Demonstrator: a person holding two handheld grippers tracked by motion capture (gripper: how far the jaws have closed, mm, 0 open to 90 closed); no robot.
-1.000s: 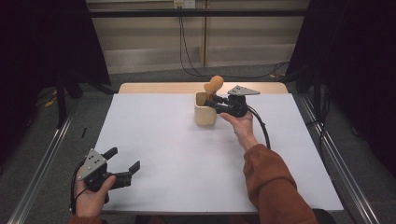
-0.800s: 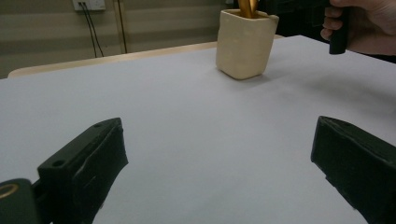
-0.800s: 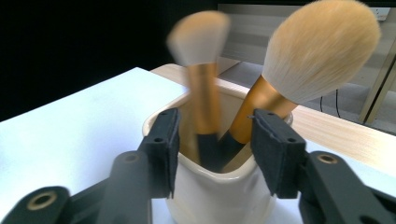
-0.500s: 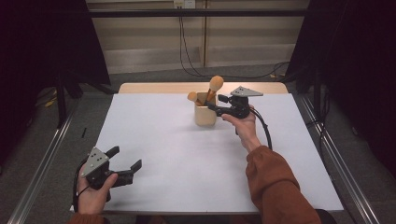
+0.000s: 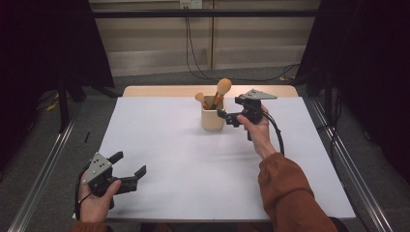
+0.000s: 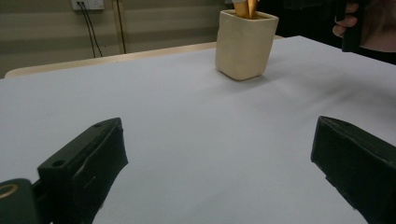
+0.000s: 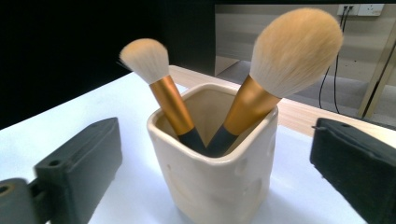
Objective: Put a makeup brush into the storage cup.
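table: white top | cream cup: upright, far middle

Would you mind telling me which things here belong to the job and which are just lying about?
Job:
- cup
- large brush
- small brush
- right gripper, fingers open, just released

Lying about:
- left gripper, idle, open
- cables on the floor
- table

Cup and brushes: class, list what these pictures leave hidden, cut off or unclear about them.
- Brush handle ends: hidden inside the cream cup in the right gripper view.
- Large brush and small brush: in the left gripper view the top edge cuts off their heads.
- High view: the cup's inside is too small to make out.
- Cup's far side: unseen in the right gripper view.
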